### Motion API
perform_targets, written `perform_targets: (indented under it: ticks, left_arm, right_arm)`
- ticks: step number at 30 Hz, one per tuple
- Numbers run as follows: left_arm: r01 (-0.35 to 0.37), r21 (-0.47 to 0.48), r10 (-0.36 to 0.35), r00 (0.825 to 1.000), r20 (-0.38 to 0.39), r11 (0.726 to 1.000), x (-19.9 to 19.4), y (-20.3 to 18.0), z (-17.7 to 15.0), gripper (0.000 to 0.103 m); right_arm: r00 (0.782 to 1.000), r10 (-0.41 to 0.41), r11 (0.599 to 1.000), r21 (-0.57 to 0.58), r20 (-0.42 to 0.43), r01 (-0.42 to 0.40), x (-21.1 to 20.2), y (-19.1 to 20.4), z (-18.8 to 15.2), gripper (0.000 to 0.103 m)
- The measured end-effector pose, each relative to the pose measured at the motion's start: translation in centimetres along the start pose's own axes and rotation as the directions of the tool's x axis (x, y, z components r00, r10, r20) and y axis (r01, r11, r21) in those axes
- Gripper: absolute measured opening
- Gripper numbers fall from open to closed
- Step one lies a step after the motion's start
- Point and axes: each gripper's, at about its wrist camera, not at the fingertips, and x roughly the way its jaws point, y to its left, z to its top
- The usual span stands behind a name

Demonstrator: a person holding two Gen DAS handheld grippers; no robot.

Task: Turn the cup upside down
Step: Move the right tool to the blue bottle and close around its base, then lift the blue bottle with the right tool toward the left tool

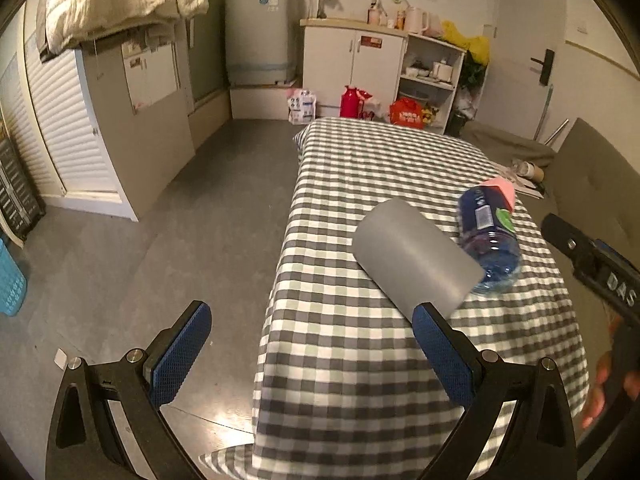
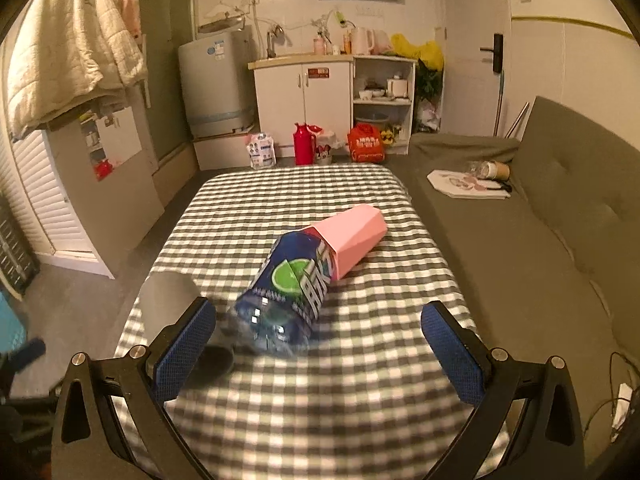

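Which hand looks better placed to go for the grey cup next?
Probably the left. The left gripper is open, and the grey cup lies just beyond its right finger. The right gripper, also open, faces the blue bottle, with the cup off to its left.

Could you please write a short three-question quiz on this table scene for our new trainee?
1. True or false: the grey cup lies on its side on the checked table.
2. What does the pink cup cover? A) the neck end of the blue bottle B) the grey cup C) nothing
3. Fill in: both the left gripper and the right gripper are ____.

Key: 1 true; 2 A; 3 open, holding nothing.
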Motion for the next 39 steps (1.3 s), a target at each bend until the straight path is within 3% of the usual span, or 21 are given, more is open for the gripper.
perform_targets:
  ticks: [12,16,18,27,39]
  left_arm:
    - [0.036,-0.022,-0.037,0.997,-0.073,0.999,3.3,0.4,-0.4,0.103]
    - [0.040,-0.018,-0.042,0.995,-0.093,0.999,3.7,0.3,-0.8,0.103]
    - [0.038,-0.009,-0.039,0.994,-0.099,0.999,3.7,0.1,-1.0,0.103]
    - [-0.006,0.020,0.008,0.997,-0.081,1.000,1.1,0.1,-1.9,0.103]
    - [0.003,0.014,-0.003,1.000,-0.015,1.000,-5.4,-0.1,-4.1,0.103]
  right_arm:
    - [0.984,0.054,0.998,0.020,-0.167,-0.052,8.2,2.1,0.6,0.092]
    - [0.974,0.095,0.995,0.046,-0.208,-0.087,9.5,1.6,-0.1,0.084]
    - [0.965,0.133,0.991,0.063,-0.227,-0.121,9.7,1.3,-0.4,0.075]
    - [0.962,0.134,0.991,0.048,-0.237,-0.126,6.5,-0.4,-1.9,0.074]
    - [0.949,0.134,0.989,-0.027,-0.284,-0.147,-1.6,-0.3,-8.9,0.074]
